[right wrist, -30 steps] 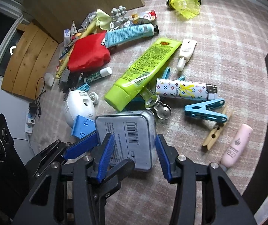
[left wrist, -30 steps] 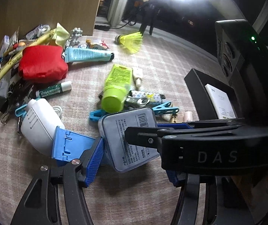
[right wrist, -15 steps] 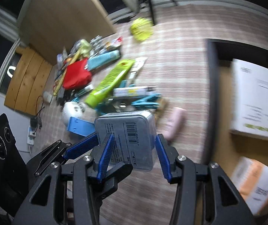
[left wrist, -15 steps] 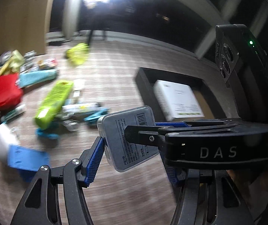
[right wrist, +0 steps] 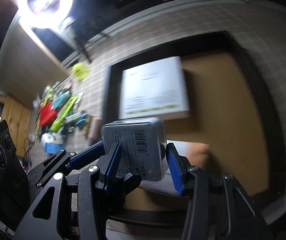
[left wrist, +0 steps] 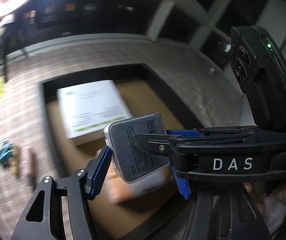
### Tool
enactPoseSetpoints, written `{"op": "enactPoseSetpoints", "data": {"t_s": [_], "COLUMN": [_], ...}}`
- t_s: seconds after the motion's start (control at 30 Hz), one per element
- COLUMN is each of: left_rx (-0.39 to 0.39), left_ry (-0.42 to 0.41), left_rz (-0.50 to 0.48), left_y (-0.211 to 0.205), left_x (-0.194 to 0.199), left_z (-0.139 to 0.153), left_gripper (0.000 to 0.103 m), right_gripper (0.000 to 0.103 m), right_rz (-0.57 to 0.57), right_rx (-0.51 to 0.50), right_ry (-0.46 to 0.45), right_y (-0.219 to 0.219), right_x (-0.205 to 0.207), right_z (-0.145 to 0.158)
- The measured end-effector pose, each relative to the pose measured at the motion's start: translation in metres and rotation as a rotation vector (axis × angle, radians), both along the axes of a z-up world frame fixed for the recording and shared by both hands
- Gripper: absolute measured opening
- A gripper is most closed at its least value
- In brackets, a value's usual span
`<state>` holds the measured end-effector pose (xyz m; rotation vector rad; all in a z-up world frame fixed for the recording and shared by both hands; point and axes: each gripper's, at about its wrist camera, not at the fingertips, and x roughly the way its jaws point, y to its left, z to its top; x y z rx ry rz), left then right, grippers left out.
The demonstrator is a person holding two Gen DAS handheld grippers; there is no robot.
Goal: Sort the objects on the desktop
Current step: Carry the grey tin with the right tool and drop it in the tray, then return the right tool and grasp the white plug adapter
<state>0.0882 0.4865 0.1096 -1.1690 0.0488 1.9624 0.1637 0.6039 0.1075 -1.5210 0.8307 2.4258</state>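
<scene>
A grey tin (left wrist: 141, 150) with a barcode label hangs in the air over a black tray (left wrist: 43, 104) with a brown floor. In the left wrist view my left gripper (left wrist: 141, 172) is shut on the tin, its blue pads on the tin's two sides. My right gripper (right wrist: 143, 158) is shut on the same tin (right wrist: 135, 140) and crosses in from the right as a black bar in the left wrist view. A white box (right wrist: 154, 92) with green print lies in the tray (right wrist: 107, 92). An orange and white packet (left wrist: 141, 190) lies below the tin, blurred.
The heap of loose things lies to the left on the checked cloth: a red pouch (right wrist: 47, 116), a green tube (right wrist: 63, 116), a yellow shuttlecock (right wrist: 80, 71). A bright ring light (right wrist: 45, 2) stands beyond the table. Wooden panels lie at the far left.
Both grippers have carried the tin away from the heap, rising and rolling, until it hangs above the black tray. The grip on the tin looks the same.
</scene>
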Motion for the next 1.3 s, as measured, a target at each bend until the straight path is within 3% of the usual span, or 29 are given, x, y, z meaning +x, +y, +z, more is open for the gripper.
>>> {"op": "enactPoseSetpoints", "data": {"t_s": [0.33,0.57,0.87,1.3], "left_rx": [-0.017,-0.035,-0.033,-0.089], "left_ry": [-0.029,-0.01,0.02,0.038], "left_rz": [-0.166,-0.154,0.03,0.426], "left_y": [0.086,0.084,0.001,-0.199], "left_x": [0.035,0.037,0.002,-0.041], "left_z": [-0.009,-0.005,0.009,0.02], "left_gripper": [0.056,0.056,0.056,0.056], "right_gripper": [0.046,0.046,0.046,0.046], "right_rz": [-0.171,-0.212,-0.05,0.278], "right_rx": [0.007,0.057,0.054,0.003], "right_ry": [-0.033,-0.01,0.022,0.06], "right_y": [0.065,0.073,0.024,-0.115], "right_x": [0.07,0.081,0.028,-0.076], "right_z": [-0.007,0.0,0.005,0.006]}}
